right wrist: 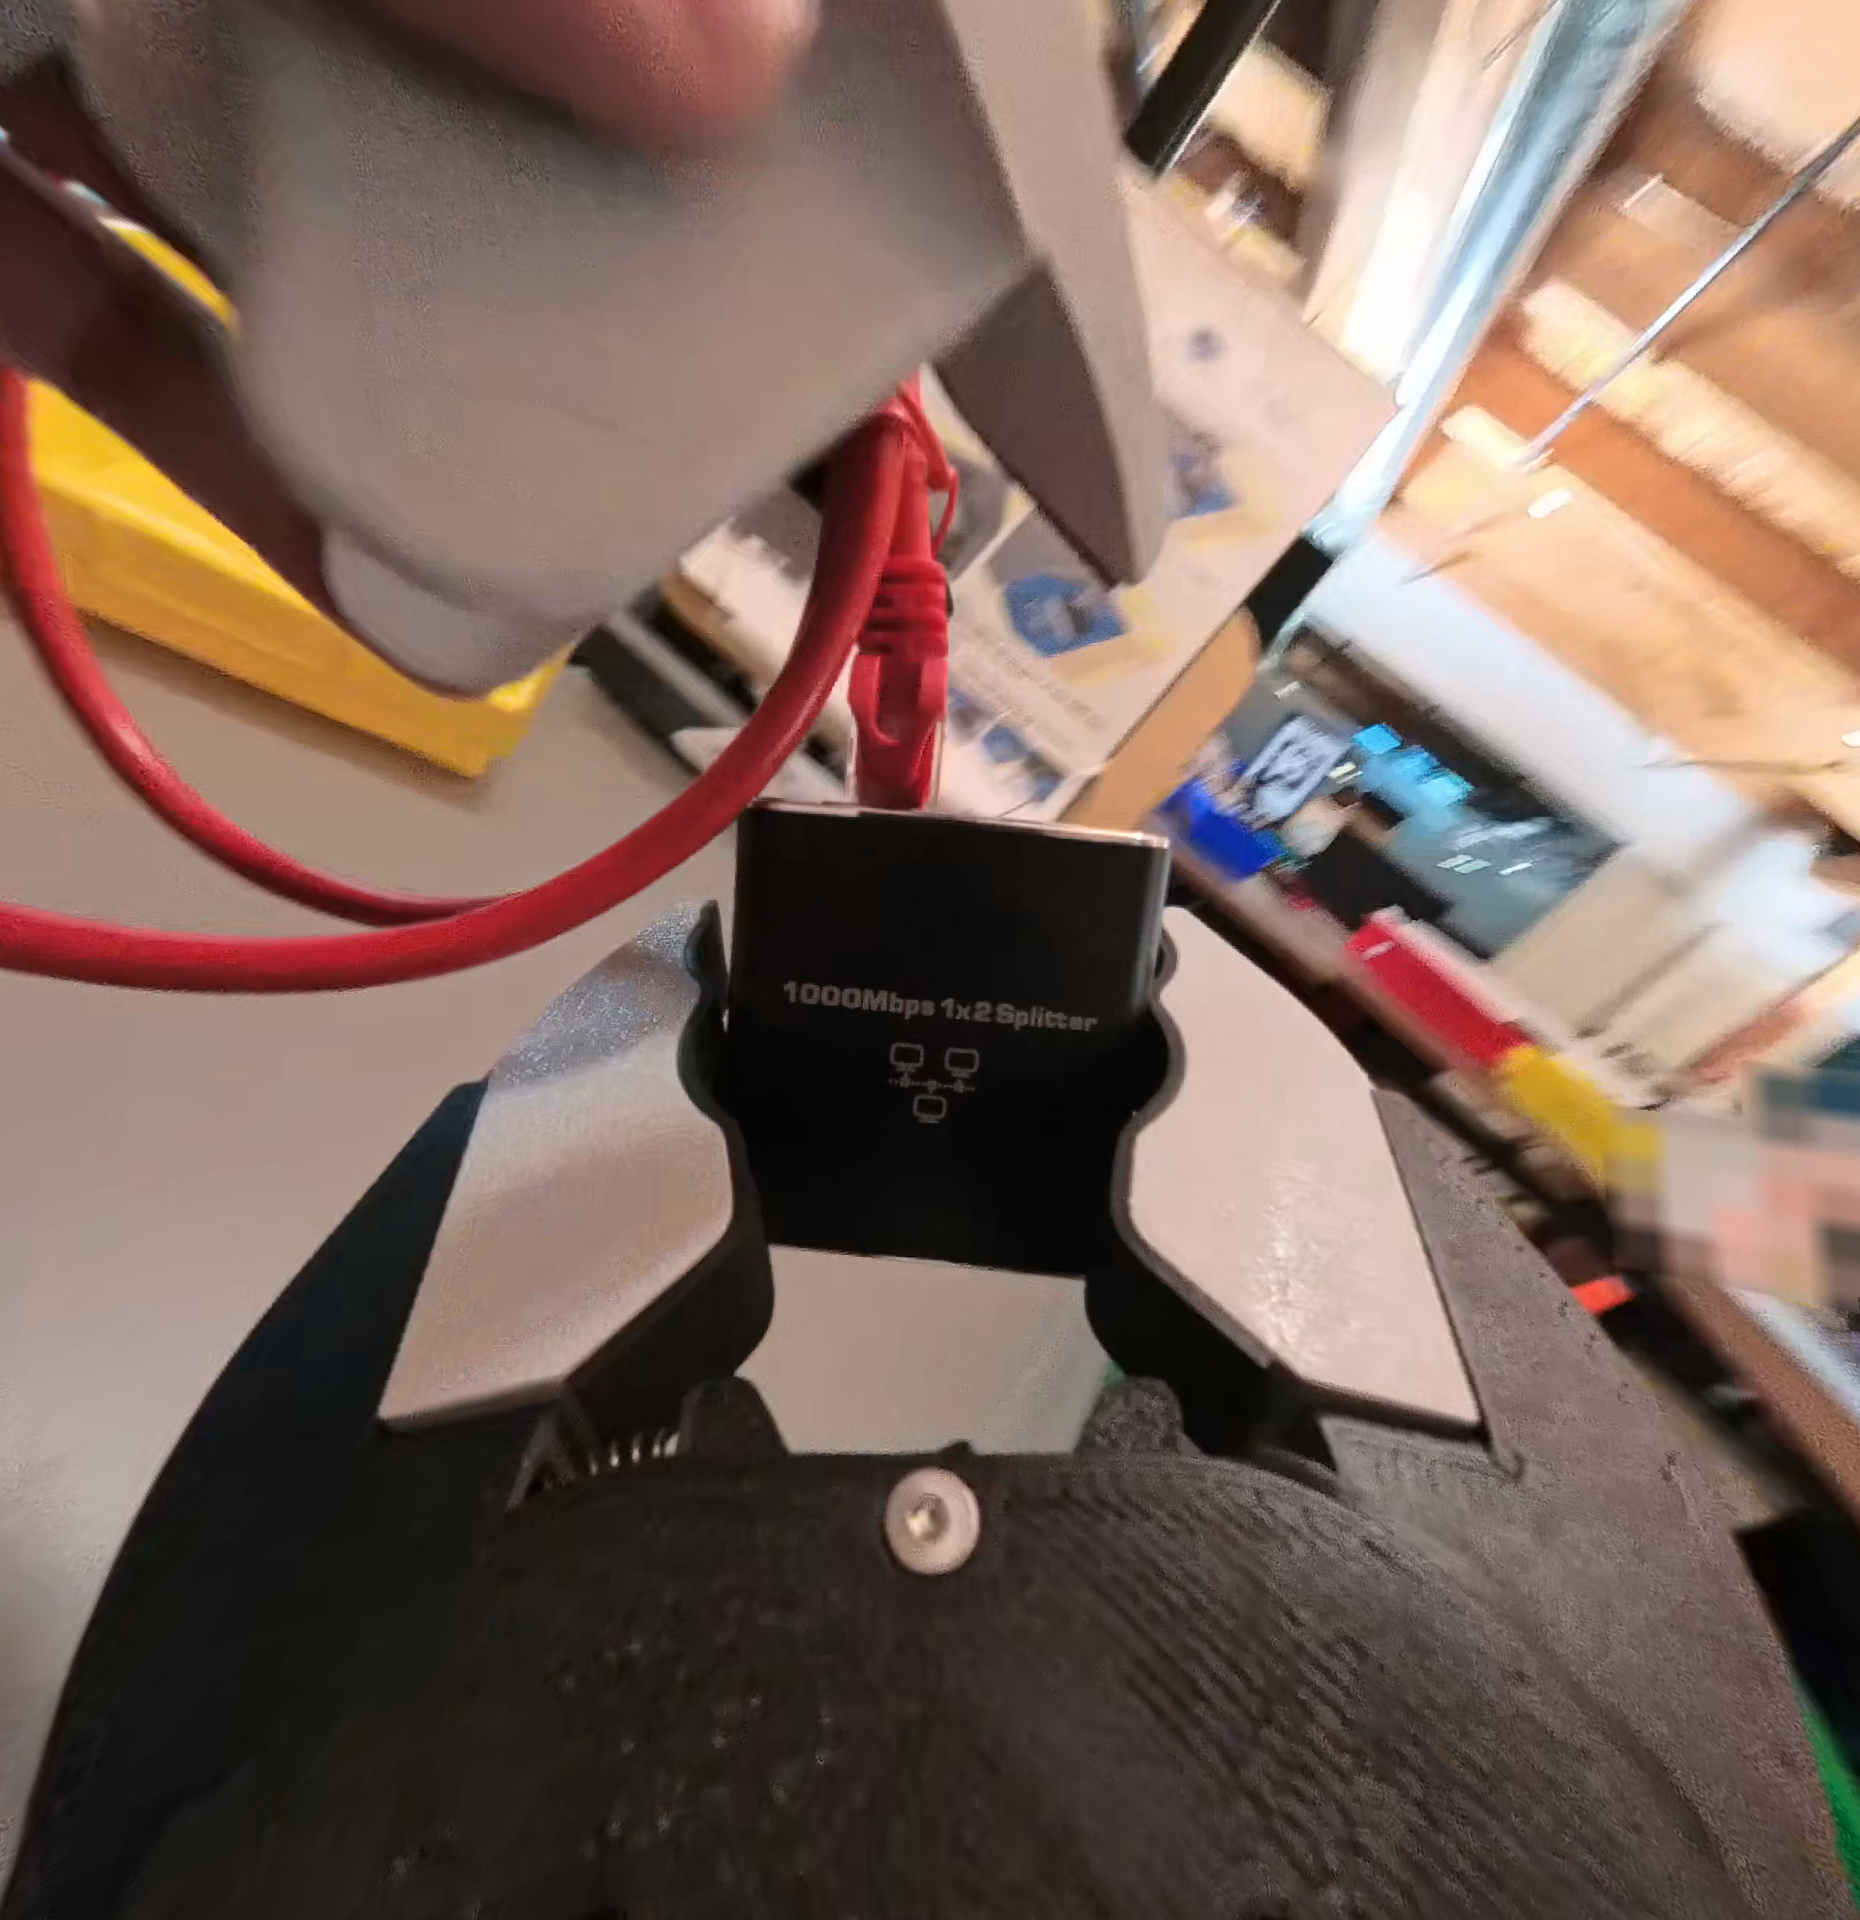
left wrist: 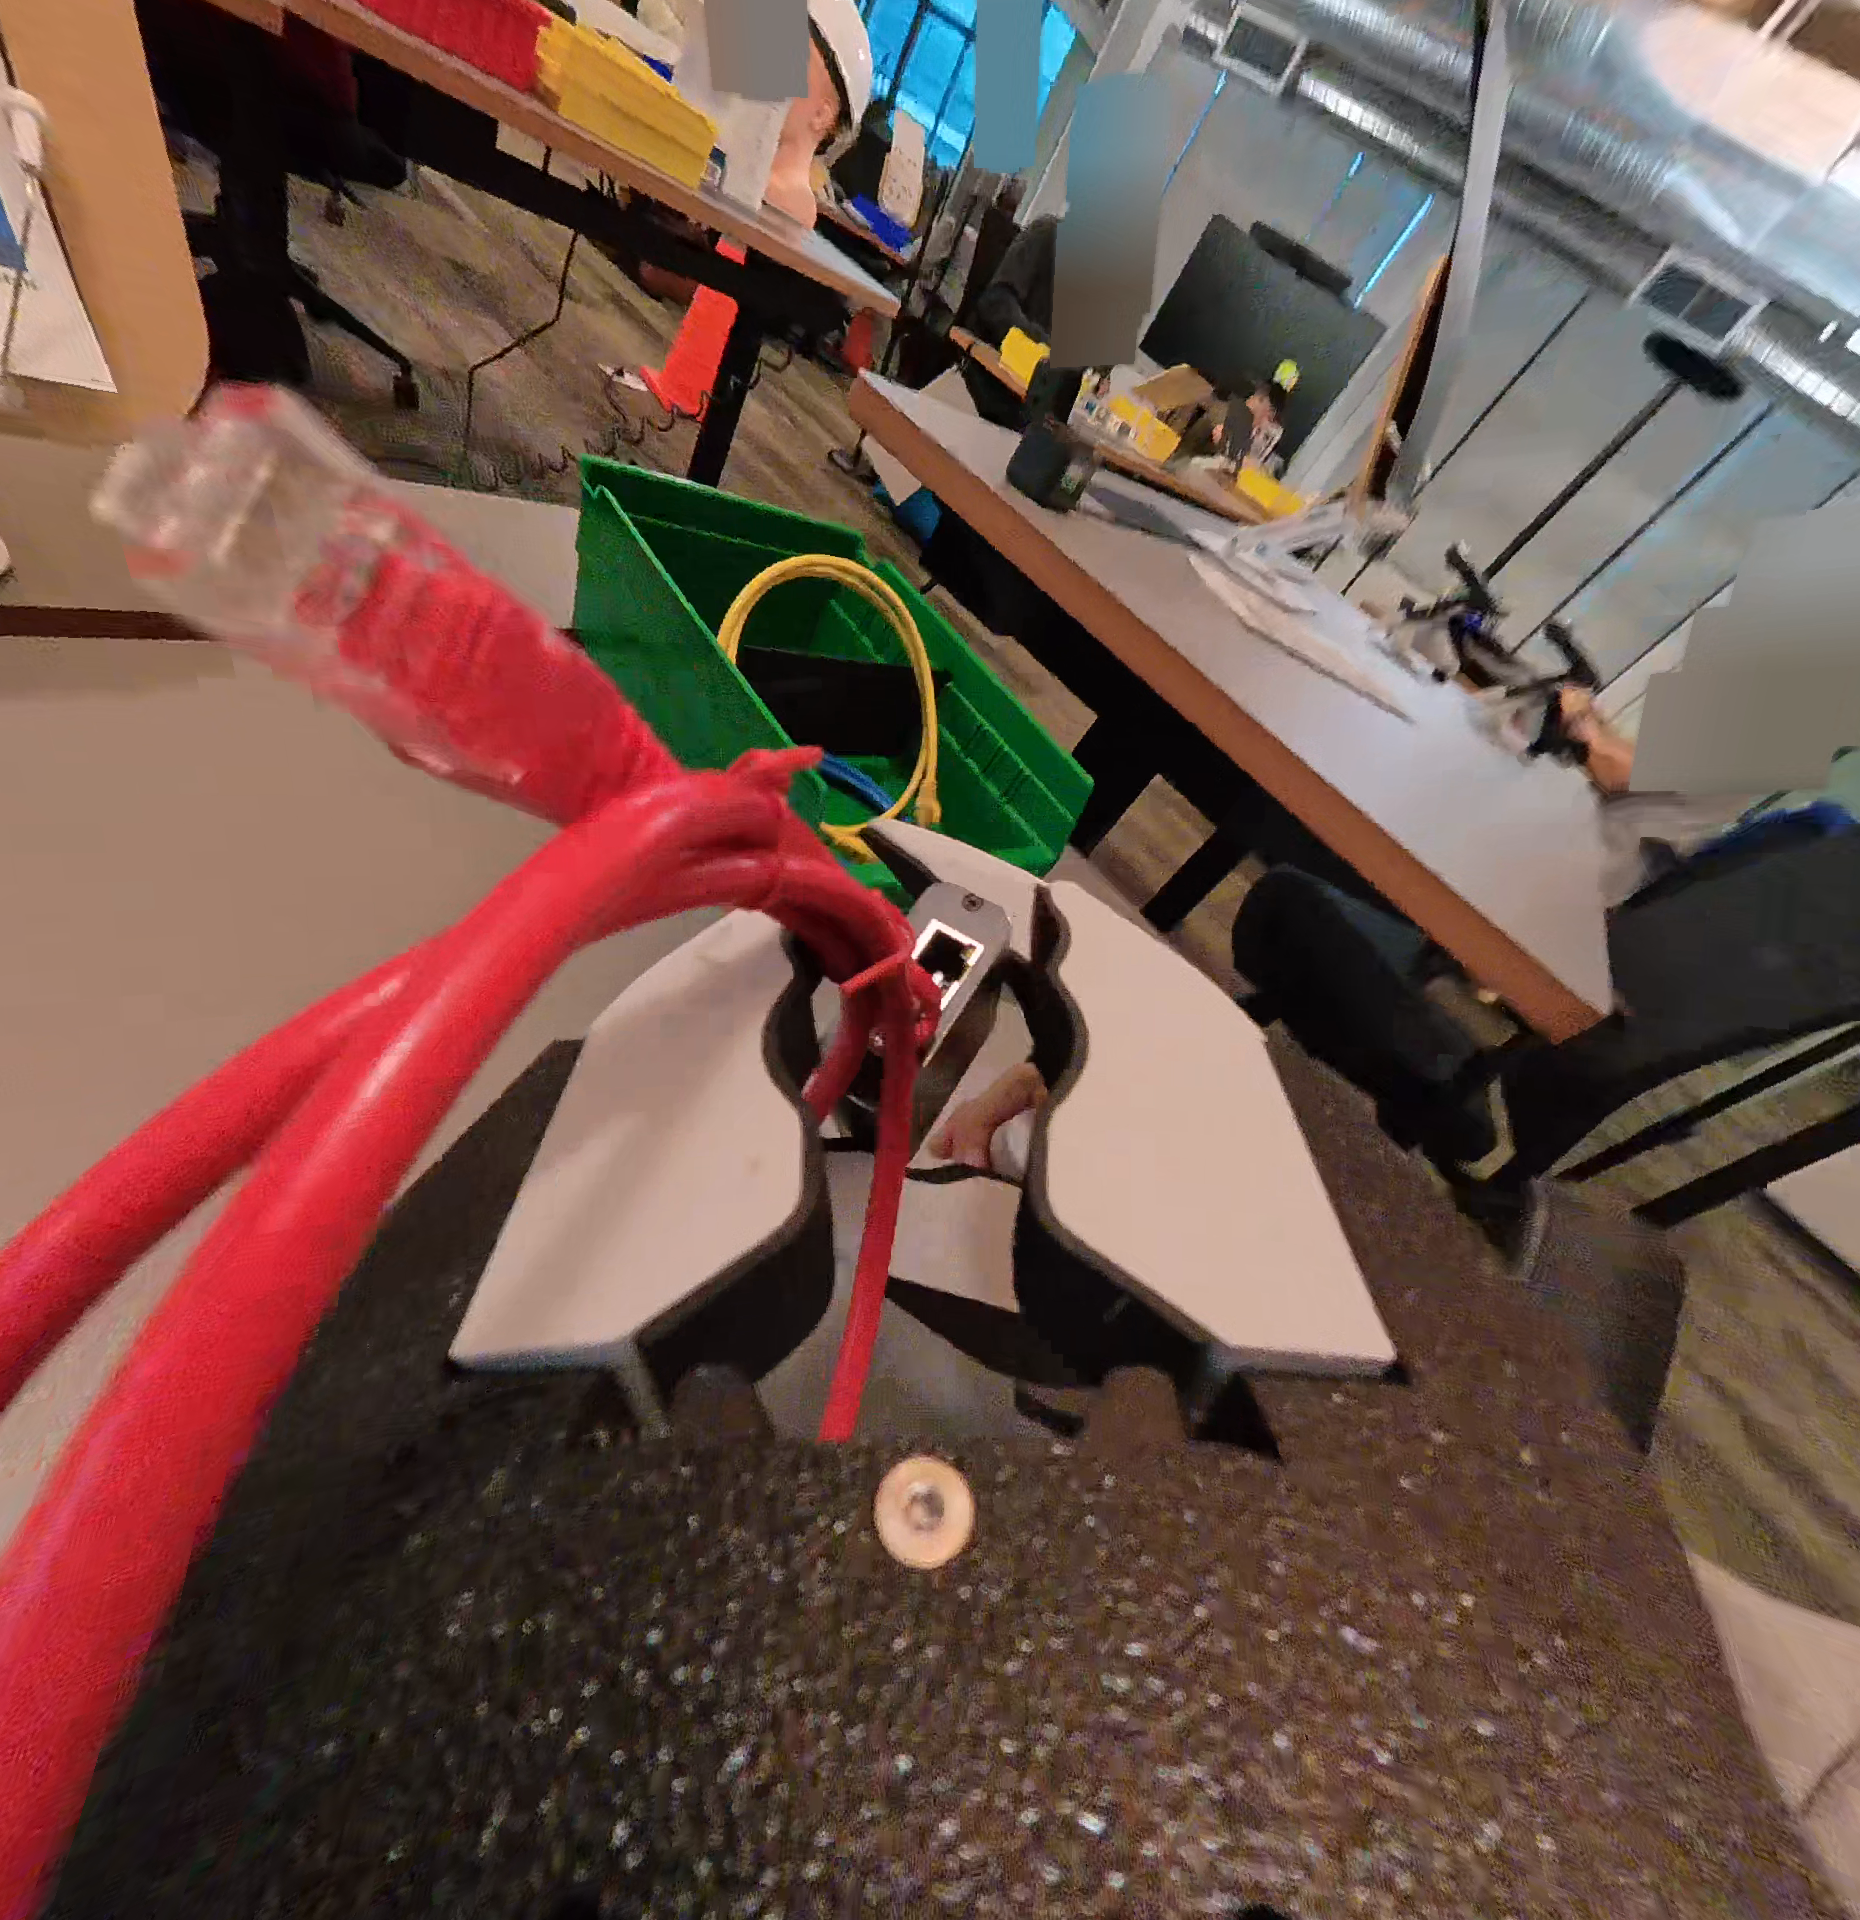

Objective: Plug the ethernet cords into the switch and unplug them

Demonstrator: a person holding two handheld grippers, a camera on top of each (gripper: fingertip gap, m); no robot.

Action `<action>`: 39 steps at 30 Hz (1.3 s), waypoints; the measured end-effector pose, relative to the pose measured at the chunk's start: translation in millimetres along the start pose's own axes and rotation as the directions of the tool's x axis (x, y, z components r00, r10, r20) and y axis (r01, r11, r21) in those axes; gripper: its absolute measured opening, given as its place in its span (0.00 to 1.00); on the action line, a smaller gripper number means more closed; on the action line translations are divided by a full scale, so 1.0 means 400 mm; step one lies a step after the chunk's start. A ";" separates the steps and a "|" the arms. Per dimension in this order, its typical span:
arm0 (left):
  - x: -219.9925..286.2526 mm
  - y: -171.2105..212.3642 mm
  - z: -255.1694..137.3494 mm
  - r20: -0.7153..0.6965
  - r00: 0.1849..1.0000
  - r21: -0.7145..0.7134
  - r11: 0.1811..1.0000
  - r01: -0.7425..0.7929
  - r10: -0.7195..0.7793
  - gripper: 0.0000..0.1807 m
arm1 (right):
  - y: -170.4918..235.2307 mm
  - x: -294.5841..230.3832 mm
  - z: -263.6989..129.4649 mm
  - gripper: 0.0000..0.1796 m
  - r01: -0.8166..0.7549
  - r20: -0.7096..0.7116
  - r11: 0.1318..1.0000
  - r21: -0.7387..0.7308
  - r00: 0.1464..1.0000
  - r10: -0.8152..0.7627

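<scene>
**Red cord plugged into the held switch**

The right gripper (right wrist: 931, 1039) clamps the small black switch (right wrist: 941, 935) between its jaws. The left gripper (left wrist: 921, 997) is closed on the red cord (left wrist: 874, 1195), whose near plug (right wrist: 895, 717) sits in the switch's far face. The cord's free clear plug (left wrist: 230, 509) hangs left, near a green bin (left wrist: 677, 623).

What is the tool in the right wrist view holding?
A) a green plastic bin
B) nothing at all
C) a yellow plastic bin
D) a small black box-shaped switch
D: in the right wrist view the right tool is shut on the small black box-shaped switch, gripped by its sides between the two fingers, with a red ethernet cord reaching its far end.
</scene>
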State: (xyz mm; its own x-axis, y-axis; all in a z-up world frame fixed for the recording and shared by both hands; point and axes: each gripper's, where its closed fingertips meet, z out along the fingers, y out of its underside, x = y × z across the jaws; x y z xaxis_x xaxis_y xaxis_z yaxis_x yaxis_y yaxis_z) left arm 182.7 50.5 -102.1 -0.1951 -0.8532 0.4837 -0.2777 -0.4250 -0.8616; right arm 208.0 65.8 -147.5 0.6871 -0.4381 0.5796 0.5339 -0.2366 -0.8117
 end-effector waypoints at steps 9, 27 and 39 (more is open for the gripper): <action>0.040 0.071 -0.029 -0.063 0.997 -0.296 0.955 0.015 -0.035 0.50 | 0.065 -0.086 0.026 0.42 -0.216 0.201 0.961 -0.175 0.947 0.250; -0.072 0.075 -0.023 -0.005 0.941 -0.298 0.898 -0.324 0.338 0.17 | 0.015 -0.056 0.015 0.42 -0.124 0.135 0.990 -0.074 0.982 0.133; -0.058 0.080 -0.030 -0.153 0.923 -0.205 0.903 -0.379 0.353 0.09 | 0.012 -0.066 0.019 0.42 -0.125 0.119 0.991 -0.053 0.984 0.130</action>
State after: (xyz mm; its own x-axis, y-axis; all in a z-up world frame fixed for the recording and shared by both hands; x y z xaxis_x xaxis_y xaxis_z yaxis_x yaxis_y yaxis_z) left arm 167.2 60.4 -139.0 -0.4216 -0.8915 0.1658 -0.3691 0.0017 -0.9294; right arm 196.1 82.7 -166.0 0.8044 -0.3590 0.4734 0.4174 -0.2255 -0.8803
